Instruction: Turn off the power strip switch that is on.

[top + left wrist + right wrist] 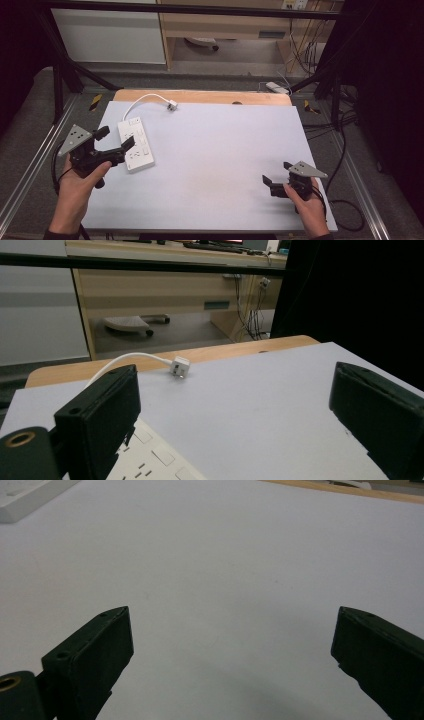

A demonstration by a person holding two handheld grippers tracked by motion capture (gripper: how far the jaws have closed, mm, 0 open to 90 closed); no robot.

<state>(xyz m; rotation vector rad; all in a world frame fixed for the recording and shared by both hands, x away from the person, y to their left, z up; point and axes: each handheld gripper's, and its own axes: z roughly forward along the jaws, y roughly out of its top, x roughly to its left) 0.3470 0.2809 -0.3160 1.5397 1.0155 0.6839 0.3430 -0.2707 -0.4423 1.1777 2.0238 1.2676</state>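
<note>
A white power strip [135,144] lies flat on the left of the pale mat [220,150]. Its white cable curls back to a small plug [172,105] near the wooden far edge. My left gripper [116,138] is open, one jaw resting over the strip's near end and the other off to its left. In the left gripper view the strip [150,455] lies low beside the left jaw, the plug [180,366] farther off, and the gripper [240,410] holds nothing. My right gripper [277,172] stands open over bare mat at the front right, also empty [232,655].
A wooden strip [200,96] borders the mat's far side. Black frame bars [60,85] stand at both sides, and cables [345,125] trail on the floor at right. A corner of the power strip [25,497] appears far off in the right gripper view.
</note>
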